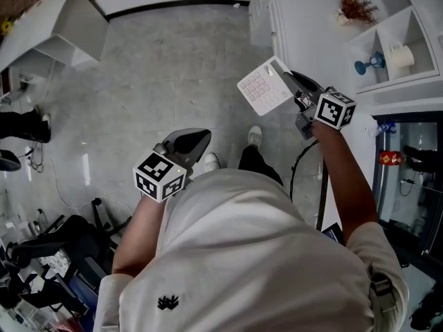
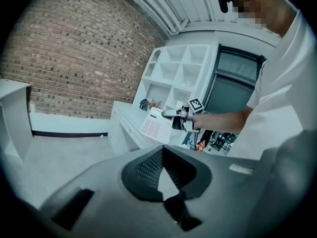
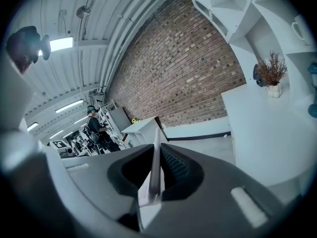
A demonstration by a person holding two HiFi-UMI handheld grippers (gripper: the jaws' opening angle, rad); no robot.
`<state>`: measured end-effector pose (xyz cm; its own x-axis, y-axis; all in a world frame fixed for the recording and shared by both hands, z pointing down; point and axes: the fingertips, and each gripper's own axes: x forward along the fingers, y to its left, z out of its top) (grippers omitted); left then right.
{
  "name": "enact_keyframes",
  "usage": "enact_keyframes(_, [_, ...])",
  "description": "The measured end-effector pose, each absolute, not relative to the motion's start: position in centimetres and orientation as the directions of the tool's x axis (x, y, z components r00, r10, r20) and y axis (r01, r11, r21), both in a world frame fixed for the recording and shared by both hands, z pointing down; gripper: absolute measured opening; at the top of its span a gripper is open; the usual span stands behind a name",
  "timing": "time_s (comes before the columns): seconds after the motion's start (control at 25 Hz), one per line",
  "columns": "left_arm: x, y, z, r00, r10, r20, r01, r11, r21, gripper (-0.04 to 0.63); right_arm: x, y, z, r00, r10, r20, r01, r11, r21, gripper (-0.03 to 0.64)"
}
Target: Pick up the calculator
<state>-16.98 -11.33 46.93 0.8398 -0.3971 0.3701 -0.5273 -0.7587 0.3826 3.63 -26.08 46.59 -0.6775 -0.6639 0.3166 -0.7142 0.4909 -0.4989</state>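
Lifting done: calculator up in the right claw

Gripping the calculator (image 1: 265, 86) by one edge, the right gripper (image 1: 294, 85) has it clenched between its pads, clear of every surface. In the head view it hangs in the air right of centre in the upper half, key face turned up towards the camera. It is over the grey floor (image 1: 159, 68), just beside the white counter (image 1: 304, 26). The right gripper view shows the slab edge-on, a thin pale line pinched between the two ribbed pads. The left gripper (image 1: 187, 142), lower and left of centre, has its jaws closed to a point with nothing between them.

Judged from this, the pick-up is as good as made; what matters now is carrying it well. The hold is on a narrow margin of a flat, wide body. Most of the weight sits out beyond the pads, so it could pivot or slip if swung. Best to hold the squeeze constant, move smoothly and avoid rolling the wrist. Mind the counter edge and the shelf unit (image 1: 398, 40) at the upper right. The empty claw is best held low, out of the path.
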Motion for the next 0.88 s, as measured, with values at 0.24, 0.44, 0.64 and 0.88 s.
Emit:
enact_keyframes(0.24, [-17.0, -11.9, 47.3, 0.842, -0.389, 0.373, -0.523, -0.756, 0.393, 0.006, 3.1, -26.2, 46.1, -0.685, -0.658, 0.314, -0.707, 0.496, -0.504, 0.057])
enact_keyframes(0.44, [-17.1, -10.5, 47.7, 0.845, -0.38, 0.377, -0.517, -0.76, 0.393, 0.006, 2.5, -24.6, 45.8, -0.69, -0.655, 0.308, -0.702, 0.503, -0.504, 0.057])
enact_keyframes(0.64, [-17.1, -10.5, 47.6, 0.843, -0.385, 0.375, -0.521, -0.758, 0.393, 0.006, 2.4, -24.4, 45.4, -0.695, -0.651, 0.305, -0.698, 0.508, -0.506, 0.057])
enact_keyframes(0.88, [-17.2, -10.4, 47.7, 0.843, -0.383, 0.378, -0.521, -0.757, 0.395, 0.006, 2.3, -24.1, 45.0, -0.699, -0.65, 0.298, -0.692, 0.51, -0.51, 0.057])
